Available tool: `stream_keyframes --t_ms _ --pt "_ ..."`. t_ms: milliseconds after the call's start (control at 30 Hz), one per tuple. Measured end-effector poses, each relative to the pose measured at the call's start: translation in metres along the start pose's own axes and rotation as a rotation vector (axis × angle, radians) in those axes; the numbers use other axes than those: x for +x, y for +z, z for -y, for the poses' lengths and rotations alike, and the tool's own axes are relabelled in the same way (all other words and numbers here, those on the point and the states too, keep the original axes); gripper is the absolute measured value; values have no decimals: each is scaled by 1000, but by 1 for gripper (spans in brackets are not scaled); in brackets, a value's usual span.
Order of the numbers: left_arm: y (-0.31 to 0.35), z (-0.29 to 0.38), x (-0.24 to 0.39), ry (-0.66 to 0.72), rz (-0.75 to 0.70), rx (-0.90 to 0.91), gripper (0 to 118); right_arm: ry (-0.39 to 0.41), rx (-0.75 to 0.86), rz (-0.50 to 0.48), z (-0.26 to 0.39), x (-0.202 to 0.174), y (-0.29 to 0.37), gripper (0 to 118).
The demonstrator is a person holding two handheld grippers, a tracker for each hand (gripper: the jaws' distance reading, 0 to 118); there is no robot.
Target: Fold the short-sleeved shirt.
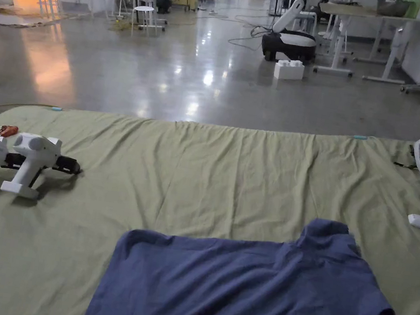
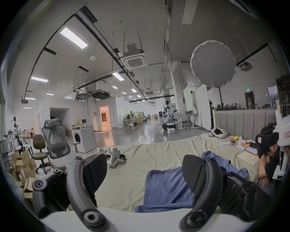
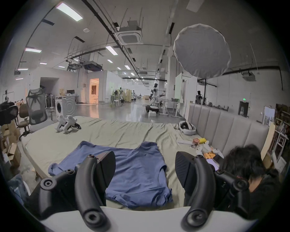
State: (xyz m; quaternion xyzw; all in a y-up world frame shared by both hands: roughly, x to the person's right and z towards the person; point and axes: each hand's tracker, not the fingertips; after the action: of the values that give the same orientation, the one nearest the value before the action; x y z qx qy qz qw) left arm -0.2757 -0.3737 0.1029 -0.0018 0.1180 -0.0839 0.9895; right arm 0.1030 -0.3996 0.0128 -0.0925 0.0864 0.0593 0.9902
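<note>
So the blue shirt is lying spread out on the green sheet of the bed, down at about 6 o'clock from where the person stands, one sleeve poking out toward 12 and a few soft wrinkles across the body. Nothing looks folded yet, I'd say it's the very start. The left gripper is wide with nothing between its jaws, hanging near the shirt's left edge, and the right gripper is just as wide and bare, sitting above the middle of the cloth. A spare pair of white handheld grippers is parked way off at 10 o'clock, well clear. If it were me, I'd drop both down onto one long side, pinch a single layer at the shoulder and at the hem, and carry that side over evenly so the fold line stays straight. Smooth the wrinkles first or they'll get locked in.
</note>
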Motion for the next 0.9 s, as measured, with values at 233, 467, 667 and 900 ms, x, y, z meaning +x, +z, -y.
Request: stream_keyframes --t_ms 233,467,667,900 --pt "6 -13 12 5 51 -6 2 111 29 -50 -7 -17 9 7" --pt "2 -18 11 -1 113 -26 1 78 8 -26 -8 -19 3 2" --pt "-6 -7 2 26 111 -87 1 101 14 -8 -4 -17 3 2" --pt "-75 57 -39 148 168 -476 2 -10 -114 -93 16 -3 -8 2"
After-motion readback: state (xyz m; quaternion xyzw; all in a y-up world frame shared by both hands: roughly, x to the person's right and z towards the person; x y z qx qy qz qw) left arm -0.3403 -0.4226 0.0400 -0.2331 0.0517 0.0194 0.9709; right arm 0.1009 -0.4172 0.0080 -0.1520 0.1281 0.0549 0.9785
